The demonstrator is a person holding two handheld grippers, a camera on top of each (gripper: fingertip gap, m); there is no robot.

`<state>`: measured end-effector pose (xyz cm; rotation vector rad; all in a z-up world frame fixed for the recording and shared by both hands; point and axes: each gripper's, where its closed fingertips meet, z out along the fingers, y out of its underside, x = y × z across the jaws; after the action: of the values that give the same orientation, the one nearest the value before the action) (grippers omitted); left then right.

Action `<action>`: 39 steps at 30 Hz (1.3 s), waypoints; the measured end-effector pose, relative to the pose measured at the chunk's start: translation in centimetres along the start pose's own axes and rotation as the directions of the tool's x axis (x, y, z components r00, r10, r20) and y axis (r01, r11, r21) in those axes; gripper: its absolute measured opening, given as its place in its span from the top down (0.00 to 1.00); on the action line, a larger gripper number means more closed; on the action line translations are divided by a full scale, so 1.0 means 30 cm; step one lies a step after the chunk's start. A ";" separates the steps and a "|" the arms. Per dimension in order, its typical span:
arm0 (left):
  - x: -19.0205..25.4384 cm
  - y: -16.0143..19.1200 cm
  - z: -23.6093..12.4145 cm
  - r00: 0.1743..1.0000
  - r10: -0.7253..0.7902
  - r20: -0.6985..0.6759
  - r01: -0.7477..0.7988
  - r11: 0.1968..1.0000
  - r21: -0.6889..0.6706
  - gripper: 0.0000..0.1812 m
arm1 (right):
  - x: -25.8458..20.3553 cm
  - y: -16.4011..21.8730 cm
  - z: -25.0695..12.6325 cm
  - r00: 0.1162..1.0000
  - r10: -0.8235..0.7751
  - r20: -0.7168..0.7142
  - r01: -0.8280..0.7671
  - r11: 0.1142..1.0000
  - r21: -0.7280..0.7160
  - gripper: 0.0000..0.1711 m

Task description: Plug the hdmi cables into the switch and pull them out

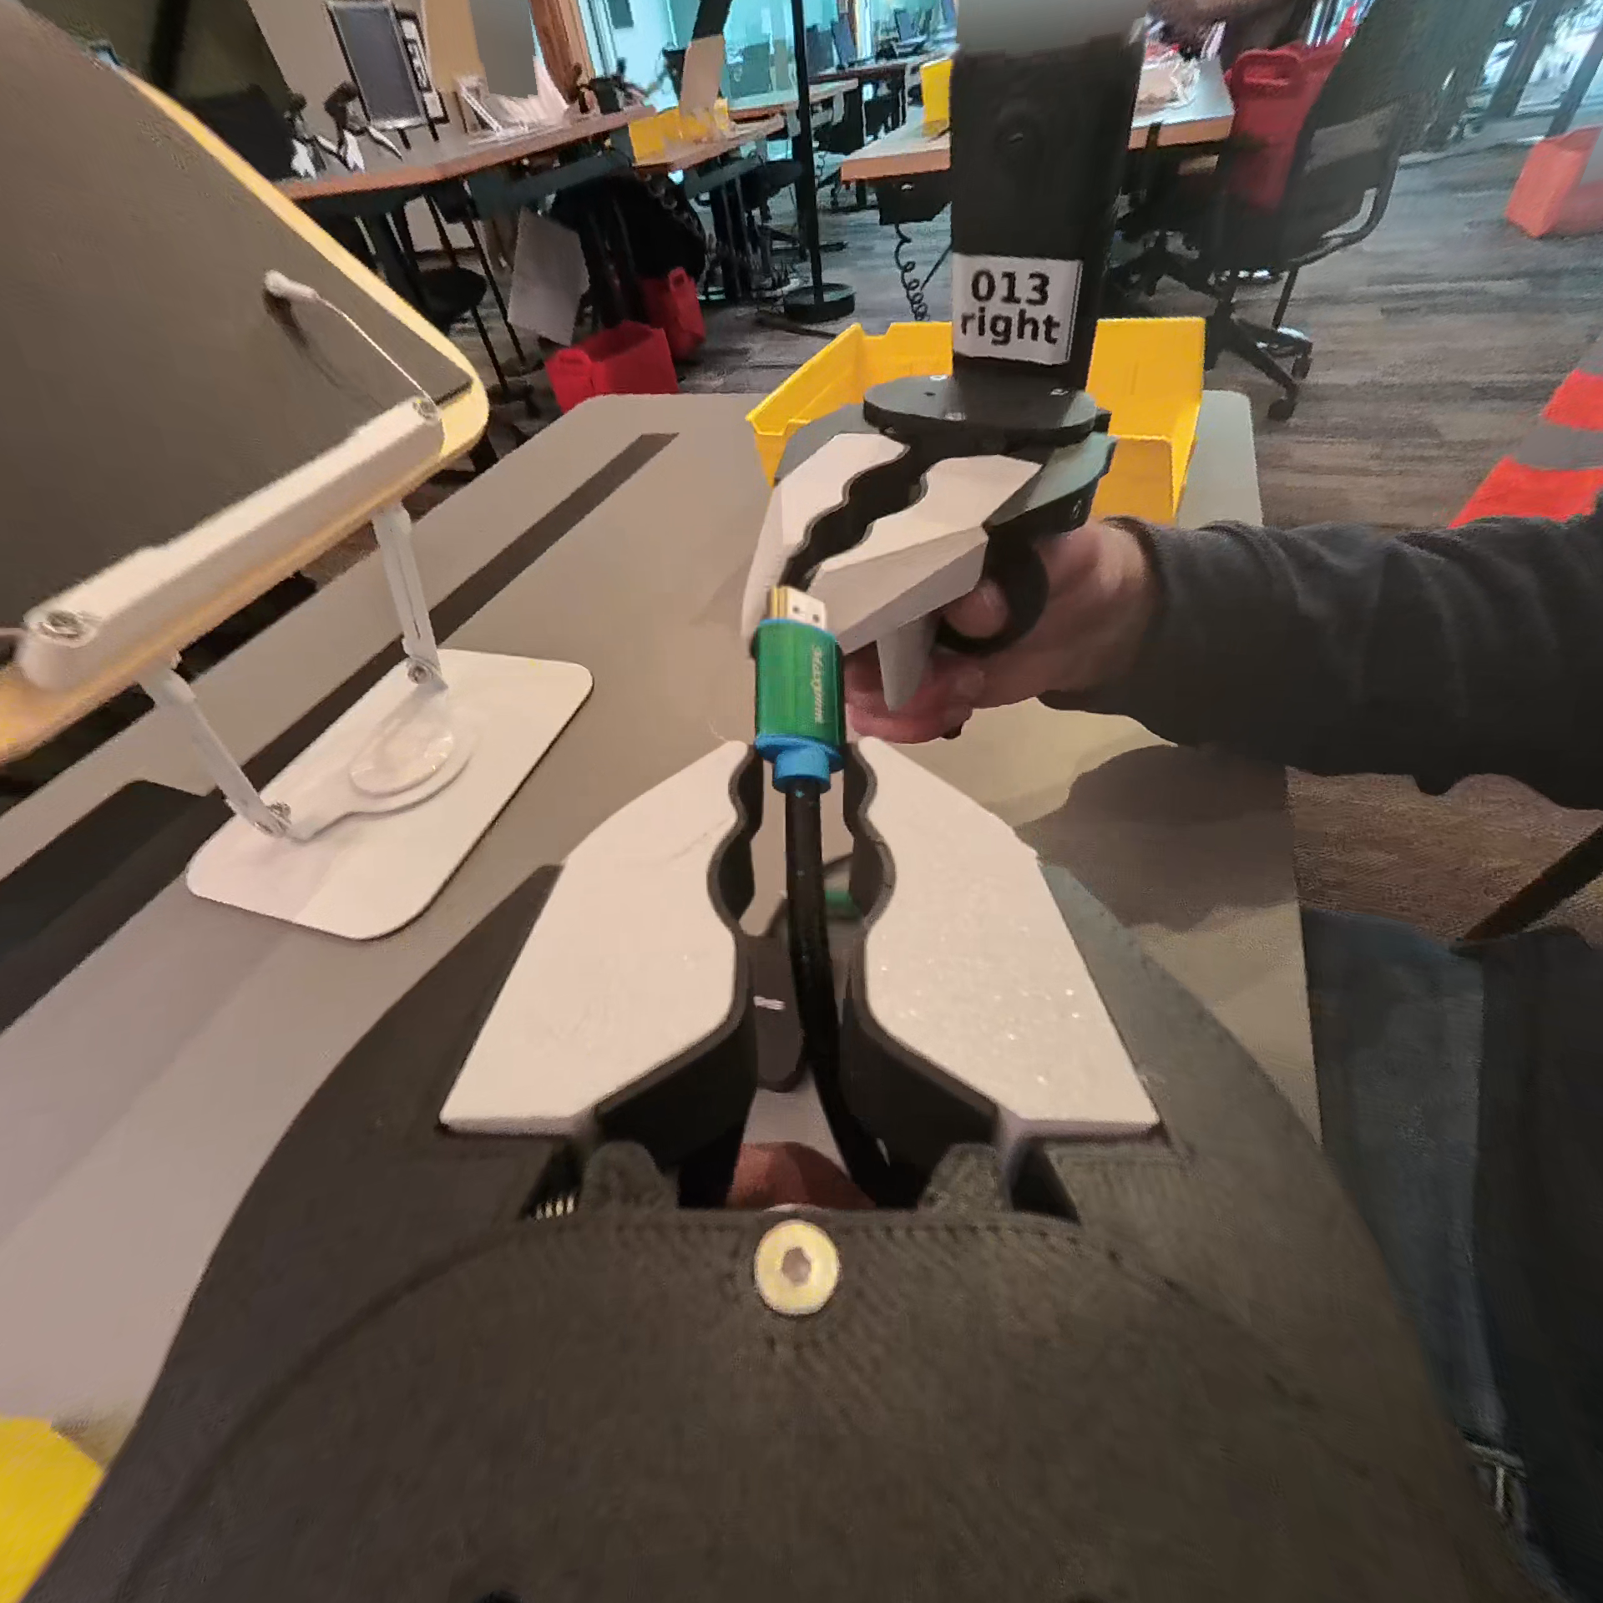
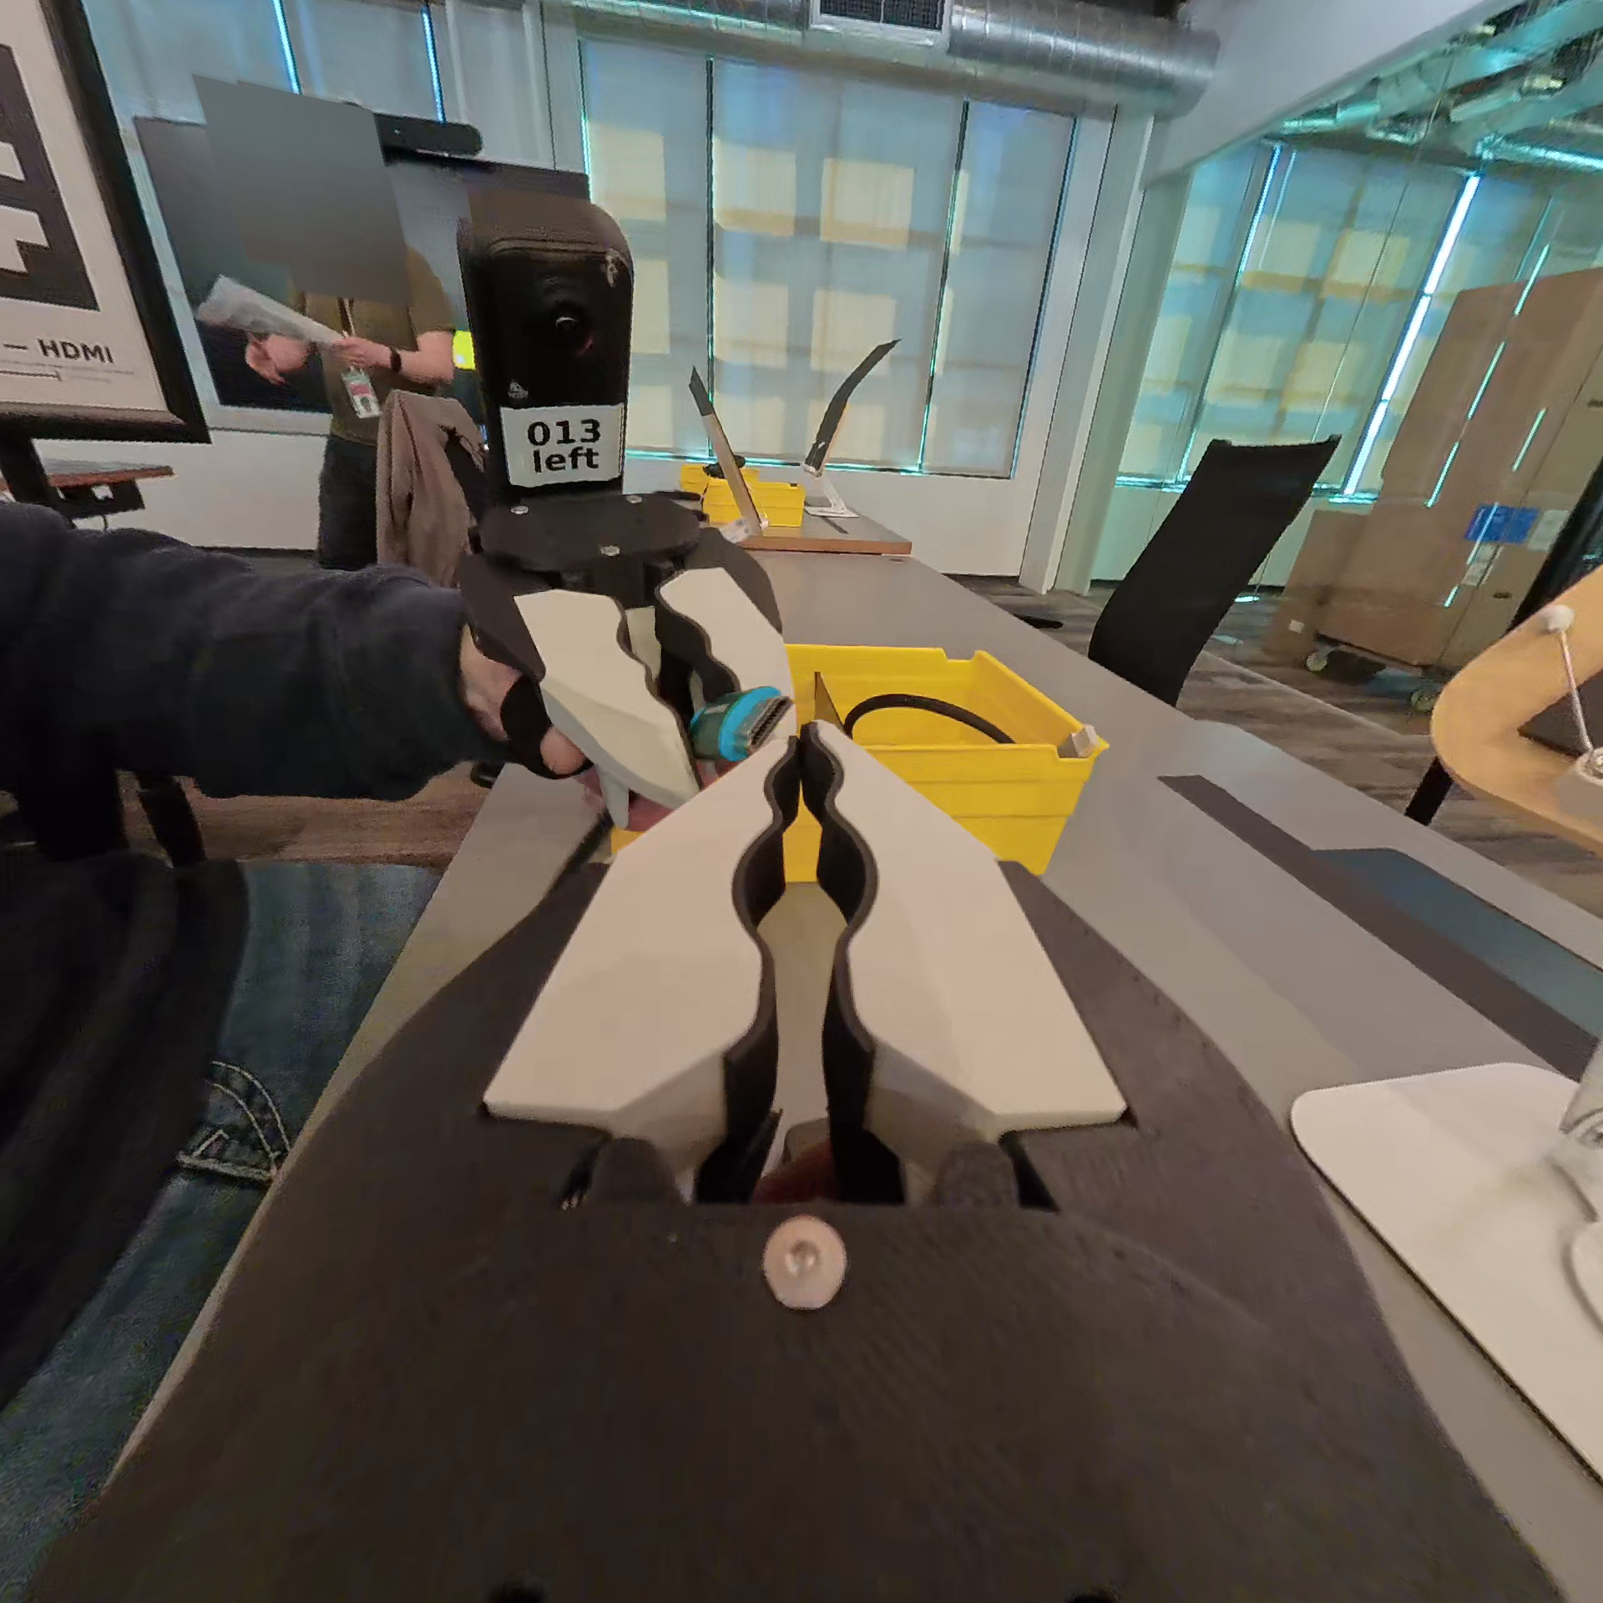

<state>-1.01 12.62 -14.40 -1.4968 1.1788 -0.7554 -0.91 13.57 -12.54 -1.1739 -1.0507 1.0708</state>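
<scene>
My left gripper point(image 1: 807, 759) is shut on an HDMI cable at the blue collar of its plug and holds it in the air above the grey table point(image 1: 607, 486). The green plug point(image 1: 794, 685) points away from me with its metal end up, and the black cable point(image 1: 802, 902) runs back between my fingers. My right gripper point(image 2: 802, 737) is shut, with its tips touching and nothing between them. It hovers right beside the plug's metal end point(image 2: 759, 724). The left gripper point(image 2: 737, 729) also shows in the right wrist view, and the right gripper point(image 1: 785, 594) in the left wrist view. No switch is in view.
A yellow bin point(image 2: 954, 798) with a black cable point(image 2: 919, 707) in it stands on the table behind the grippers. A white stand point(image 1: 390, 781) carrying a tilted board is at one side. A person point(image 2: 373, 390) stands in the background, and a chair point(image 2: 1197, 555) is beyond the table. My left and right fingertips are right by each other.
</scene>
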 end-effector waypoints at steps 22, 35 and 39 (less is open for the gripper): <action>0.040 0.075 -0.005 0.960 -0.174 -0.222 0.140 0.977 -0.158 0.93 | -0.067 0.072 0.029 0.654 -0.691 0.306 0.754 0.568 -0.329 0.84; 0.044 0.051 -0.008 0.972 -0.097 -0.214 0.071 0.989 -0.127 0.90 | -0.061 0.085 0.027 0.821 -0.482 0.305 0.567 0.750 -0.340 0.89; -0.011 0.012 -0.012 0.997 0.014 -0.076 -0.021 0.996 -0.090 0.79 | -0.039 0.071 0.018 0.918 -0.325 0.229 0.378 0.890 -0.254 0.90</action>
<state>-1.54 12.82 -14.61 -1.5421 1.2964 -0.7607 -1.80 12.68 -14.68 -1.0717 -1.5434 0.7571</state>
